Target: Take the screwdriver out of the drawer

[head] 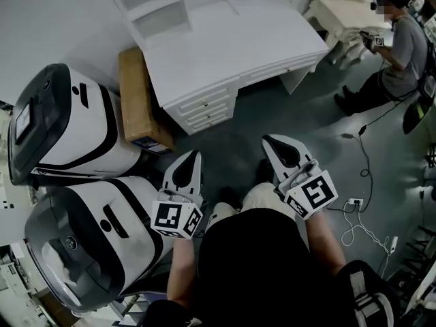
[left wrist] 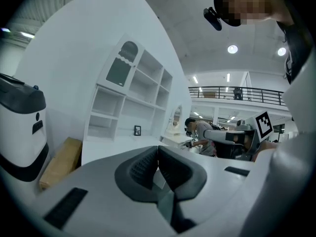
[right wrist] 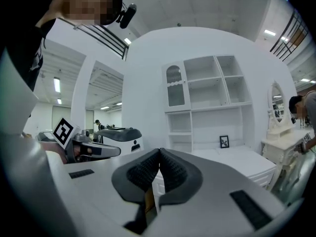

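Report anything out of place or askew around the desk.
Nothing is spilled or broken. The white desk has all its drawers shut. Two untidy things: a cardboard box lies on the floor beside the desk's left end, and loose white cables trail across the floor to the right.

Large robotics lab hall, white desk (head: 245, 43), bulky white machines (head: 75, 135), floor power strip (head: 355, 201), mezzanine railing (left wrist: 217, 92)
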`<state>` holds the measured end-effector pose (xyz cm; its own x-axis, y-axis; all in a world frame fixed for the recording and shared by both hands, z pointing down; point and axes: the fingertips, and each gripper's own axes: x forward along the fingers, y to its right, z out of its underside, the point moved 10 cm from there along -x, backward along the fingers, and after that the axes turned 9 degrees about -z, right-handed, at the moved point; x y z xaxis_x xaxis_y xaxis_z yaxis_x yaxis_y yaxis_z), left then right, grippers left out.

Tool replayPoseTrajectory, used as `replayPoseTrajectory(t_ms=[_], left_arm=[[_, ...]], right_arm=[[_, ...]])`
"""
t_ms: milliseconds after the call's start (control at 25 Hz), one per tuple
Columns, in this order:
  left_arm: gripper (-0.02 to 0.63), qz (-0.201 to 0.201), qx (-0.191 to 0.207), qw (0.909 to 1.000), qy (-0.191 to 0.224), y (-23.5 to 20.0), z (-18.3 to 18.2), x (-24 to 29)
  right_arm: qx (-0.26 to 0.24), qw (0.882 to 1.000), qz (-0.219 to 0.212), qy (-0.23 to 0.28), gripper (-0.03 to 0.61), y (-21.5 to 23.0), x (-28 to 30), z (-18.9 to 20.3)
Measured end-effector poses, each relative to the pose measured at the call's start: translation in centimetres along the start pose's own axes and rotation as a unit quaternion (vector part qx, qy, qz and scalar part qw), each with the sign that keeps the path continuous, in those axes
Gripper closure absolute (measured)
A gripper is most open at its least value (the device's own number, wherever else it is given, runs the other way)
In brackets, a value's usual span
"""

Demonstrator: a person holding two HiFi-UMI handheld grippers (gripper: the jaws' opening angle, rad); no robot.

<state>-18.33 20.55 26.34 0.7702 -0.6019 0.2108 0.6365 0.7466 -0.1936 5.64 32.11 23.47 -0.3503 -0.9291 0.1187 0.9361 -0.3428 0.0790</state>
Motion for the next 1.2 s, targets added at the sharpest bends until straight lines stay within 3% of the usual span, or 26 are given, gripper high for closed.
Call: replayPoseTrajectory(t_ms=[200,600,960,1200], left_arm=[[0.591,-0.010,-0.002,0.9998,-0.014,0.5,1.1,2.2],[0.591,-0.068,-0.013,0.9971,-0.031,2.9,0.4,8.5],[0.591,-0.127,-0.026,0.9908,-0.040,5.7,0.9,13.9],[0.591,-0.165,-0.044,0.9842,-0.044,8.4,1.9,16.7]], right_arm=[[0.016,1.000,-0.009,-0.009,0.560,2.2,1.0,1.2],[0.037,0.996,-0.076,-0.035,0.560,10.8,4.6,1.7],[0.058,0.987,-0.139,-0.060,0.560,17.6,7.9,4.0],[0.078,0.974,-0.192,-0.086,0.560,20.9,9.7,6.8]])
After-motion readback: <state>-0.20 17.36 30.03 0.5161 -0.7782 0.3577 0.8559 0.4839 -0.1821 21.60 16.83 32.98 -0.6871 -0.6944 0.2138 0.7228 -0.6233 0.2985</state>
